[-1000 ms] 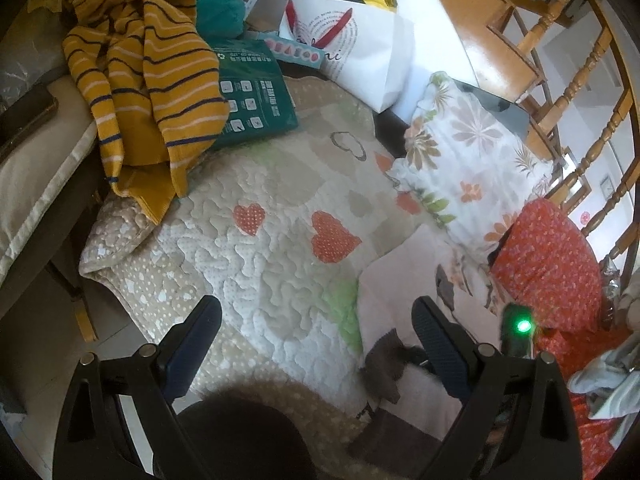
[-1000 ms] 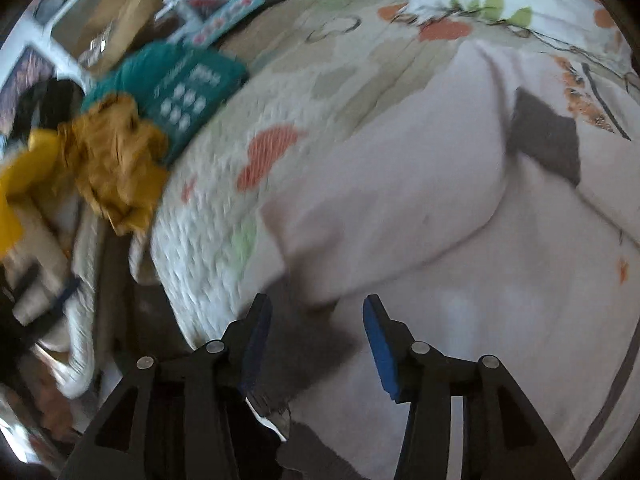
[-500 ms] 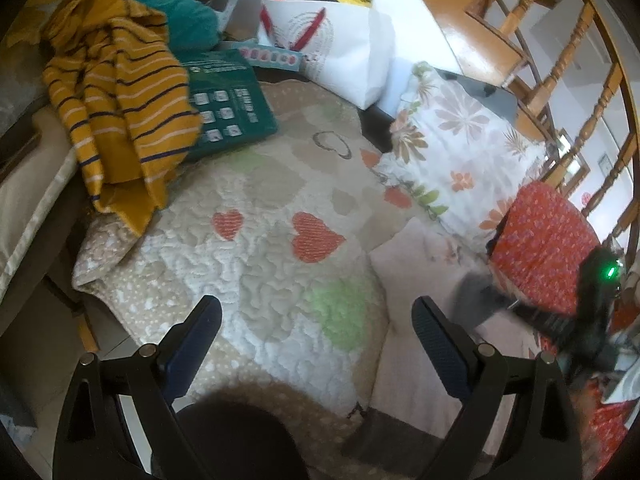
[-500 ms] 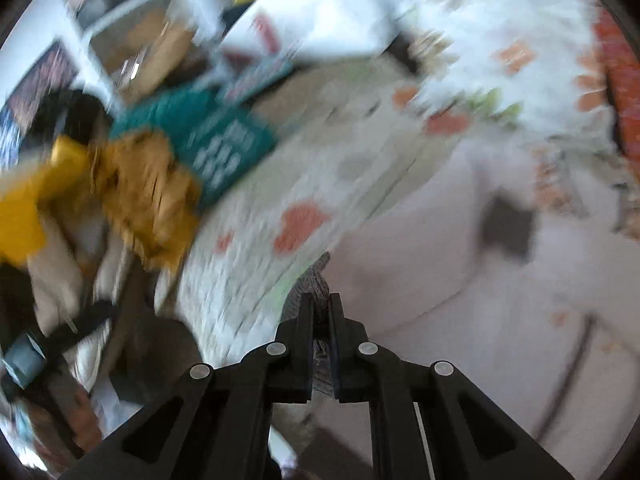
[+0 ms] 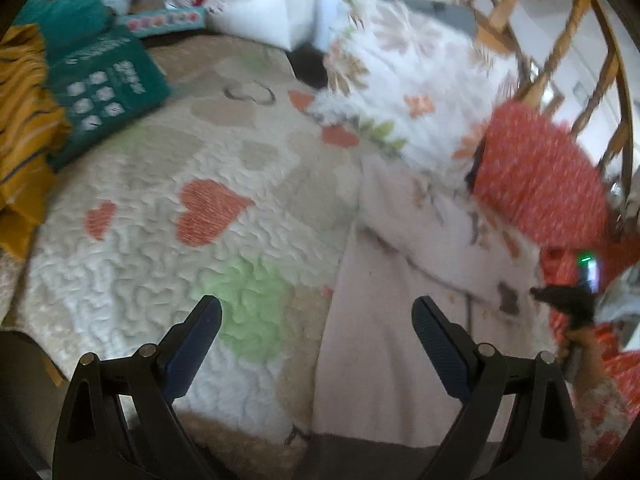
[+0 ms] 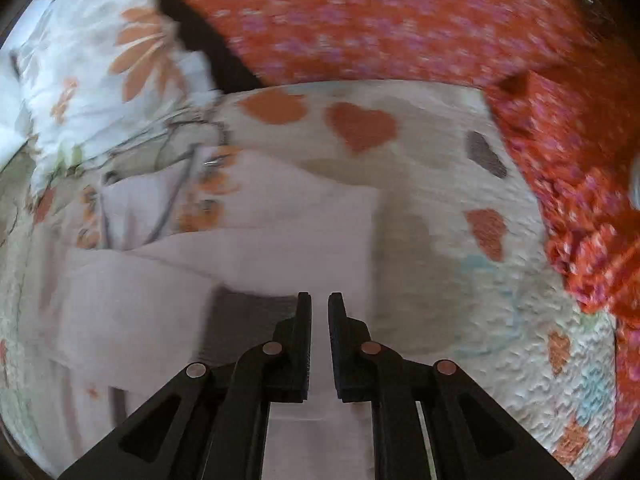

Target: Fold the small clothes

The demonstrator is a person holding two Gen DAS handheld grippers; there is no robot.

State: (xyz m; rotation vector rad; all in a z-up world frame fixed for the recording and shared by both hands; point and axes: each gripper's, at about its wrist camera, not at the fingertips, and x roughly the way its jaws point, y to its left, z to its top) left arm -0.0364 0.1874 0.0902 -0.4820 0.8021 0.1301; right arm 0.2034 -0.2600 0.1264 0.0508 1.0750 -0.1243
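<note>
A pale pink small garment (image 5: 384,344) with a grey cuff and flower print lies on the heart-patterned quilt (image 5: 168,208). My left gripper (image 5: 316,332) is open and empty, hovering over the garment's left edge. In the right wrist view the garment (image 6: 248,248) lies folded over, its grey cuff (image 6: 244,312) just left of my right gripper (image 6: 319,308). The right jaws stand nearly closed with a narrow gap; nothing shows between them. The right gripper also shows at the far right of the left wrist view (image 5: 568,304).
A floral pillow (image 5: 416,92) and an orange-red cloth (image 5: 540,176) lie at the right. A yellow striped garment (image 5: 24,128), a teal pack (image 5: 104,92) and a white bag (image 5: 256,0) sit at the back left. Wooden railing (image 5: 560,40) stands behind.
My right gripper closed on the garment's grey cuff, carried it across to the right and folded the garment over. My left gripper moved forward over the quilt and stayed open.
</note>
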